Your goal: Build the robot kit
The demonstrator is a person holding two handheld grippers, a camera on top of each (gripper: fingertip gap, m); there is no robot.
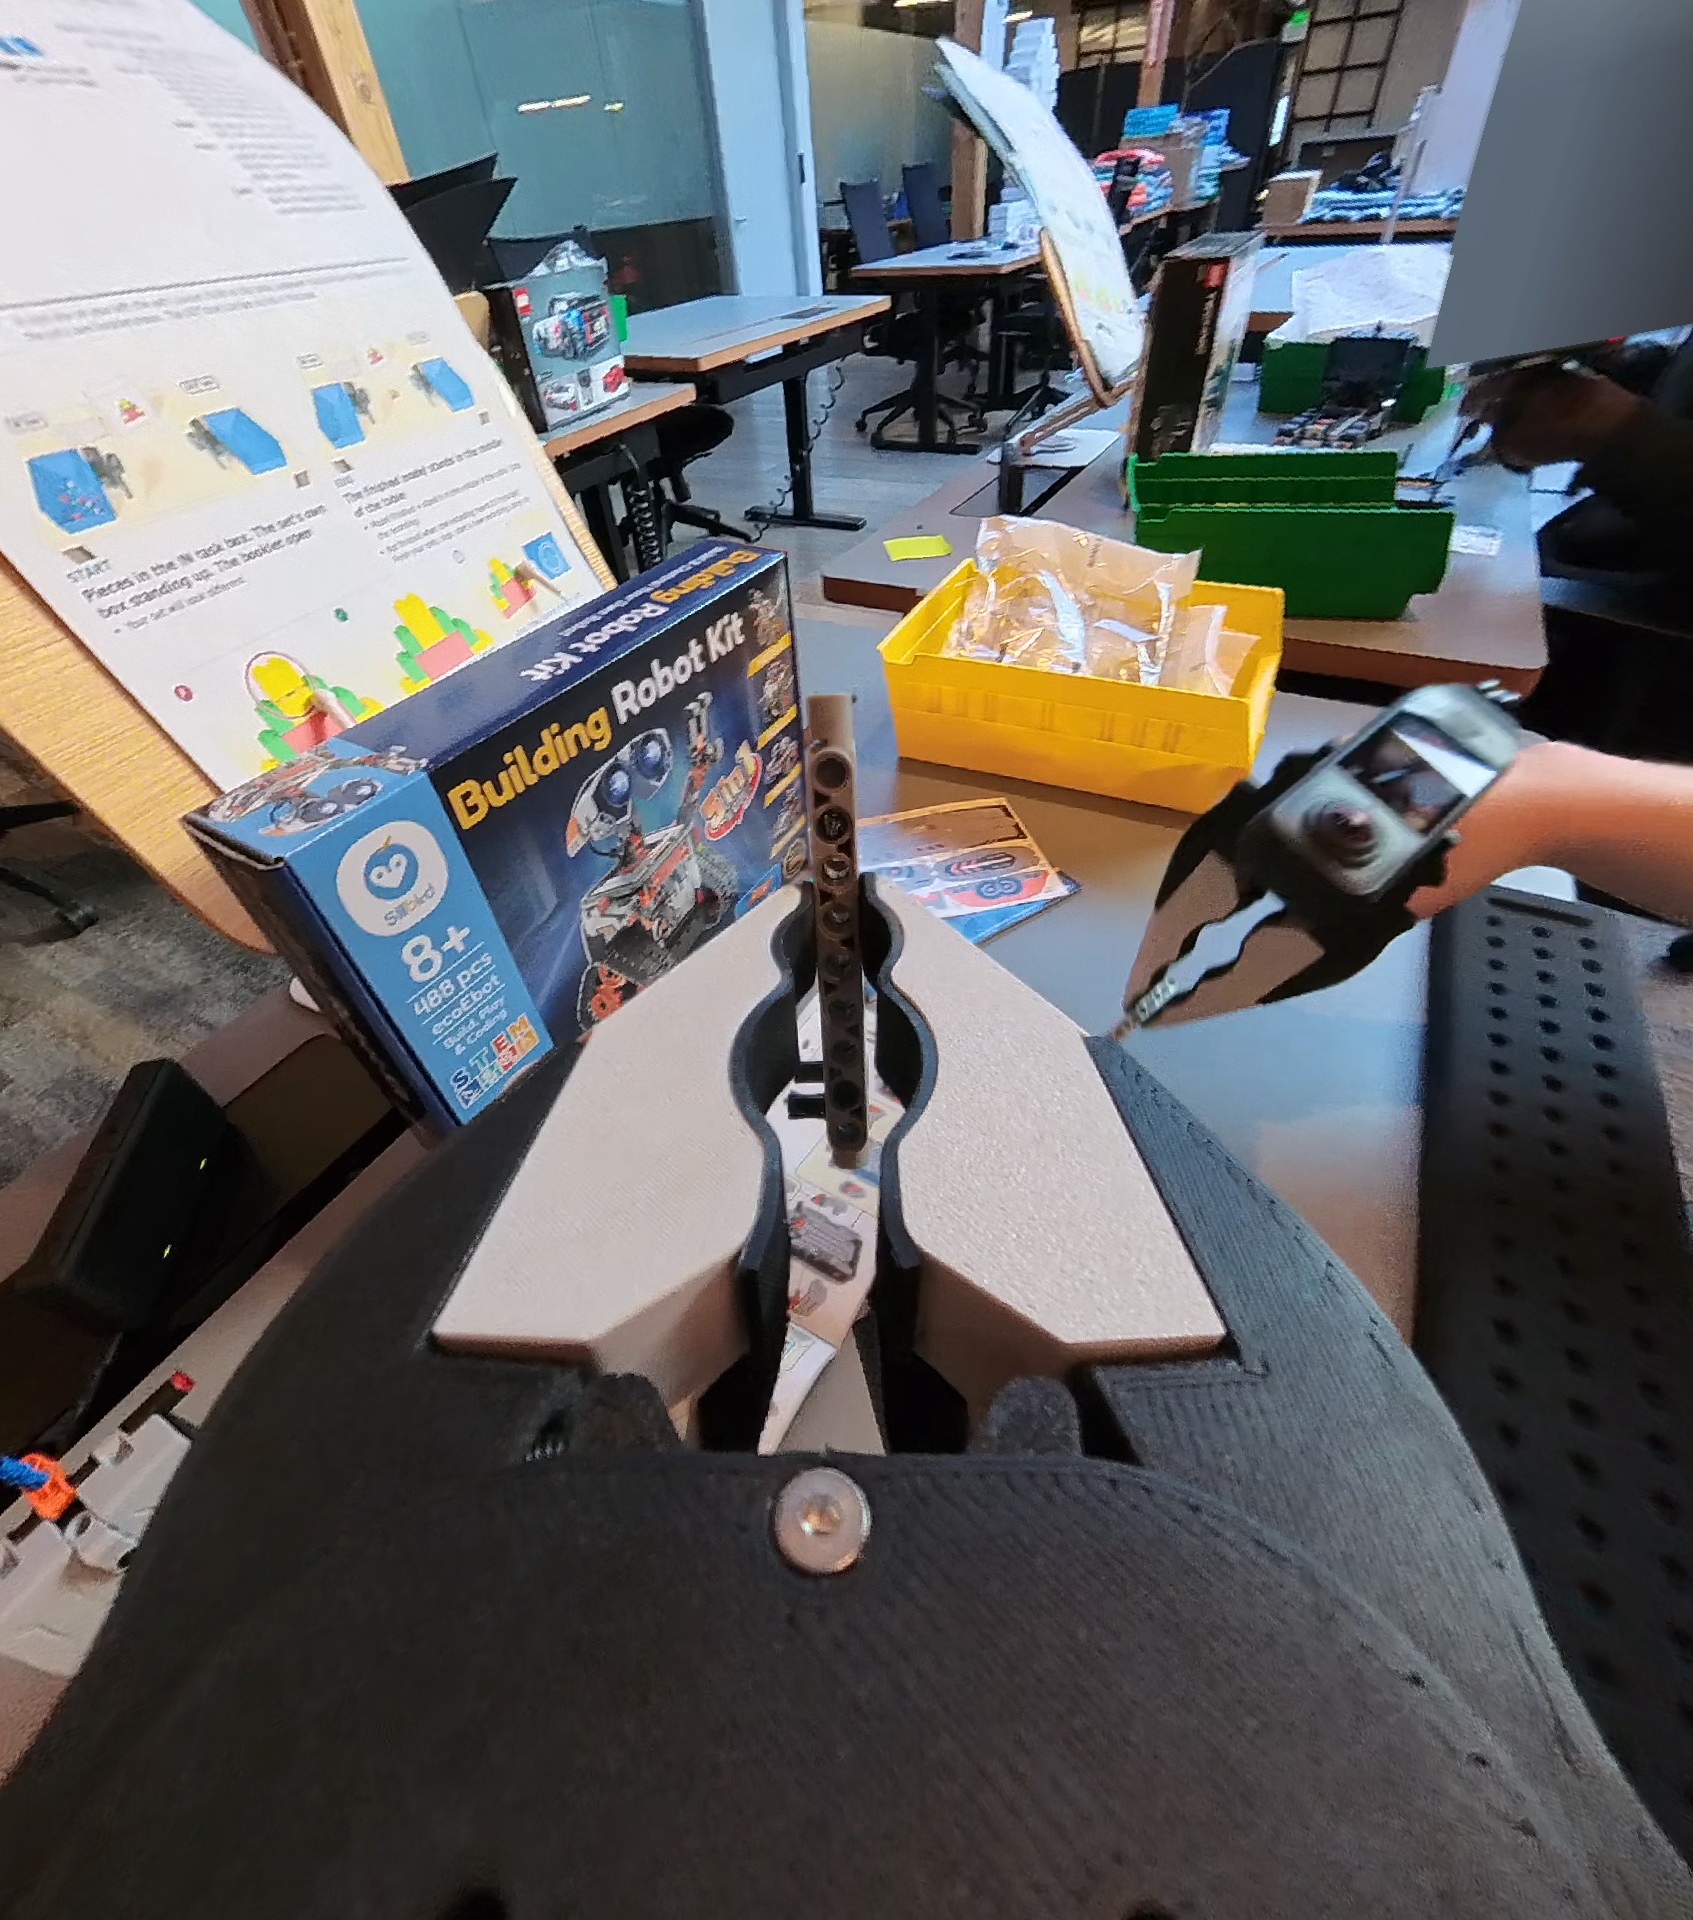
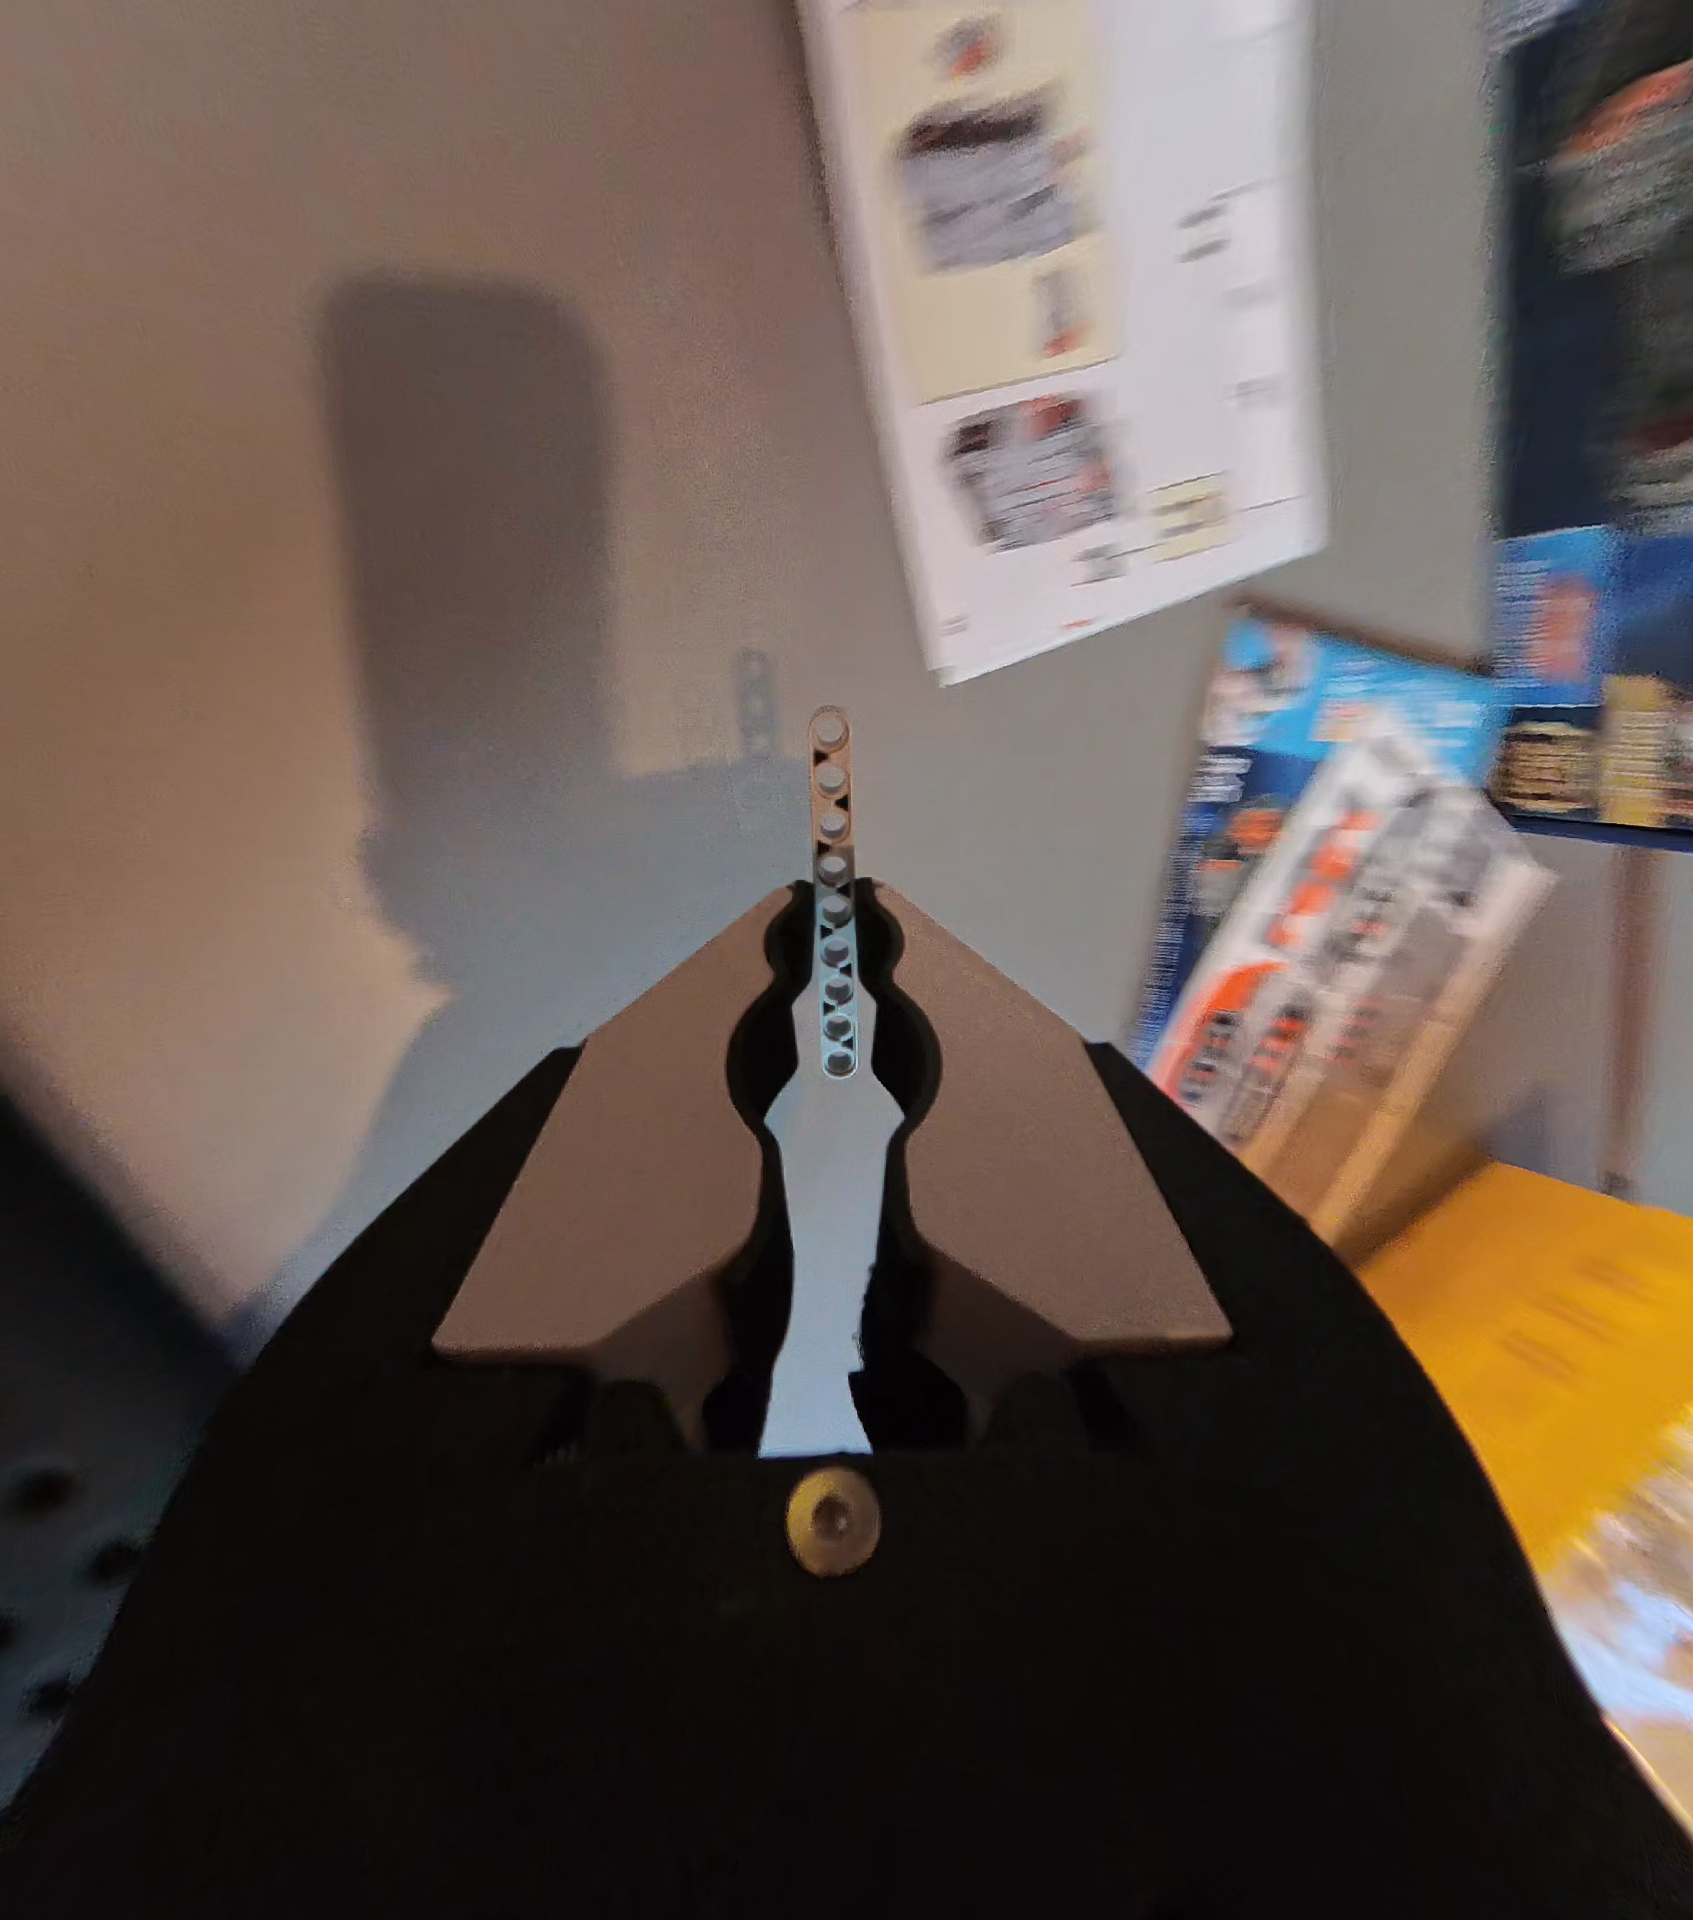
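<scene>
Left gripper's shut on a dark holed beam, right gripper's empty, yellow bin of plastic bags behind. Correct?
One error: the right gripper is not empty. The right wrist view shows it shut on a light grey holed beam. As stated, the left gripper is shut on the dark holed beam, with the yellow bin of plastic bags behind.

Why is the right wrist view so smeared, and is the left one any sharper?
Right wrist view: motion blur smears the booklet, boxes and yellow bin; only the hand-held gripper and its thin beam stay crisp, casting a shadow on the table. Left wrist view: sharp, with wide-angle bending at the edges; the dark beam and kit box read clearly.
</scene>
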